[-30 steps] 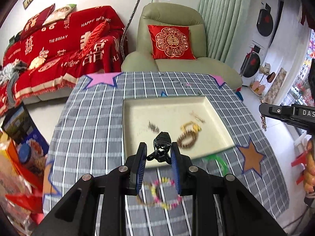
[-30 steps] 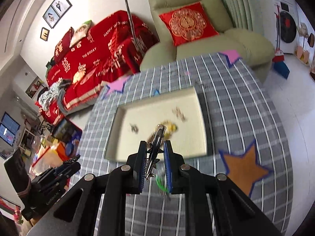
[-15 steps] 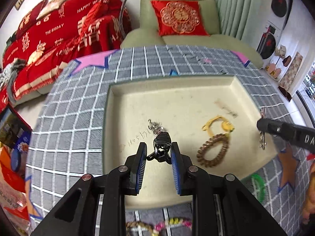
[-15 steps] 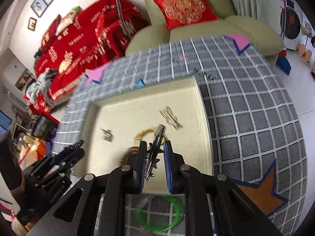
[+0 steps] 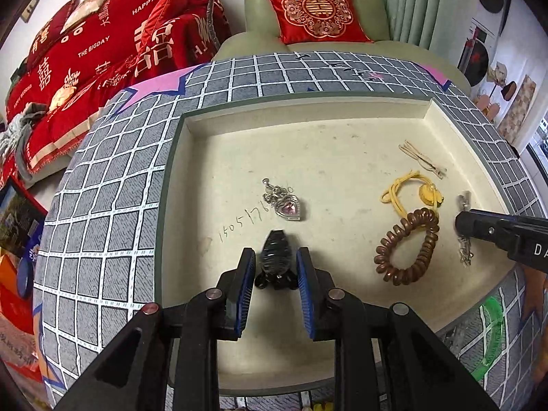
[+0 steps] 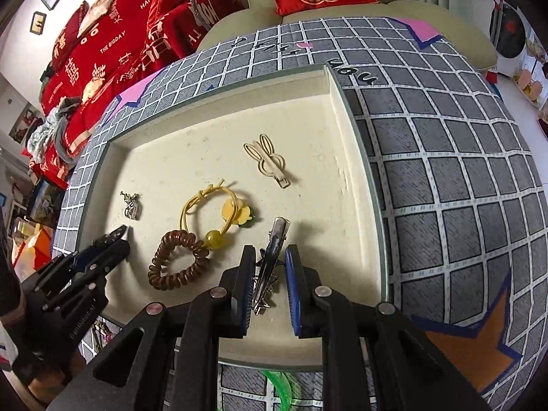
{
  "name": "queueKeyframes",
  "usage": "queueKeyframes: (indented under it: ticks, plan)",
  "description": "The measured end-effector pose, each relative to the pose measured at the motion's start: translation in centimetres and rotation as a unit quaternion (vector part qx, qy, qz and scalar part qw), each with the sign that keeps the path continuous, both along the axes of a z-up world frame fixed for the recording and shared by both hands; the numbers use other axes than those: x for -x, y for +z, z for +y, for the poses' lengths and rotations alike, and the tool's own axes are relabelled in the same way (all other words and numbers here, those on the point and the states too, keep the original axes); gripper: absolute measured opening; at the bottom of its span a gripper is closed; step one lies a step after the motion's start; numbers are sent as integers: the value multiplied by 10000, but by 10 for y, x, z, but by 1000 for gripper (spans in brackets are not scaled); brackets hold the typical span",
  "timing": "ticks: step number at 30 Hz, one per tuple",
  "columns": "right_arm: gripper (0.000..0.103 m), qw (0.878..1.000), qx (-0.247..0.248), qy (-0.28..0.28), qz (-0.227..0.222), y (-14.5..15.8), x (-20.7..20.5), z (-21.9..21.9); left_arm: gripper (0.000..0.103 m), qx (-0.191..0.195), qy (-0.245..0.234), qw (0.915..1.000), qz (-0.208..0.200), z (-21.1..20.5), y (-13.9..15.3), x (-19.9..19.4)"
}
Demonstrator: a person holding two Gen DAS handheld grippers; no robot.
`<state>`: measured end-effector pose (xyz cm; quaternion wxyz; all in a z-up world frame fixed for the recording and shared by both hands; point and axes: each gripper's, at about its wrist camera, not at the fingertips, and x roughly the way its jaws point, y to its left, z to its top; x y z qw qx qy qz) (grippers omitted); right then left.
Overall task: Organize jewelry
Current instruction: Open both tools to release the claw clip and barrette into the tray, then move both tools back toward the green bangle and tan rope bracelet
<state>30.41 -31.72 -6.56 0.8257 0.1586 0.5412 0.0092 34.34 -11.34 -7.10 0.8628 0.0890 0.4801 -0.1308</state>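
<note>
The left tool [image 5: 276, 267] is hovering low over the near-left part of the cream rectangular tray [image 5: 308, 109], its blue pads gripping a black claw hair clip [image 5: 275, 257] whose long axis is pointing far. The right tool [image 6: 270, 274] is reaching over the tray's near-right part, clamping a silver metal hair clip [image 6: 270, 267] edge-on, with its tip pointing far. A brown spiral hair tie [image 6: 174, 262] is lying between both tools on the tray, which is sitting on the grey checked tabletop [image 6: 445, 171].
</note>
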Motion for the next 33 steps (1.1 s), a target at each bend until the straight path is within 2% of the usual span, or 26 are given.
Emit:
queueKeyframes:
  ticks: [1,3,4,5,6,7,10,11,12,13,14,15,21,22,24,27,28,29,33]
  plan:
    - [20,10000,9,5,10,0,0,0,35,12,7,10000,-42,0,2,1]
    - [30,10000,-36,24,-1,2,1,1,35,25,22,9999,-149,0,6,3]
    - [37,10000,-10,35,-6,4,1,3,35,21,24,9998,-199,0,9,4]
    - [52,10000,67,37,-1,5,-1,6,35,36,17,9997,-224,0,11,6]
    - [59,9999,140,38,-24,7,0,7,35,58,13,9997,-231,1,12,6]
    - [62,9999,119,31,-77,9,0,8,35,98,29,9996,-244,2,15,7]
    - [62,9998,-109,-30,-180,17,4,3,35,192,102,9992,-349,6,24,9]
    - [62,9996,-171,-54,-217,20,5,1,44,238,125,9988,-410,7,28,11]
    - [62,9993,-243,-85,-258,23,7,-1,79,261,143,9985,-452,8,32,13]
    - [63,9990,-326,-114,-293,26,9,-2,96,266,175,9982,-503,9,35,14]
    - [63,9987,-386,-140,-310,28,10,-4,103,269,216,9975,-623,9,39,18]
    - [63,9982,-460,-182,-330,30,13,-6,103,261,209,9966,-751,9,43,21]
    - [63,9966,-589,-376,-446,43,29,-16,103,324,175,9963,-777,12,55,32]
    - [66,9962,-608,-400,-476,46,33,-18,103,362,180,9957,-836,15,58,37]
    - [81,9950,-714,-427,-556,51,41,-22,103,491,165,9948,-879,23,64,51]
    - [85,9917,-919,-480,-756,60,57,-26,103,785,179,9940,-735,37,70,69]
    - [89,9914,-913,-513,-790,63,62,-26,103,887,192,9937,-662,43,70,76]
    - [103,9914,-889,-530,-802,65,66,-26,103,957,207,9933,-607,48,71,82]
    - [103,9902,-913,-478,-943,69,86,-22,103,1024,297,9931,-486,65,70,110]
